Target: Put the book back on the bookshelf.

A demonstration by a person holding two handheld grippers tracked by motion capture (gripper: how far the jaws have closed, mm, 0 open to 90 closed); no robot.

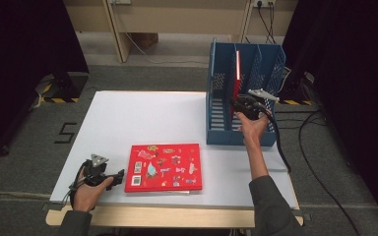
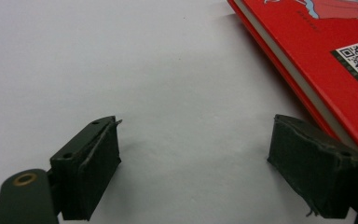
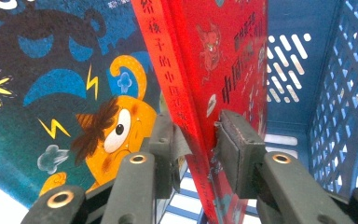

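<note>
Right gripper (image 3: 200, 140) clamps red book (image 3: 200, 70) upright in rack (image 1: 246, 132); next, release. Left gripper (image 2: 193, 163) open, idle.

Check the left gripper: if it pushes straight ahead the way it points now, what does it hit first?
Probably nothing soon. The left gripper is open and bare white table lies ahead between its jaws. The red book sits just off its right jaw, so that jaw might graze the edge; depth is unclear.
</note>
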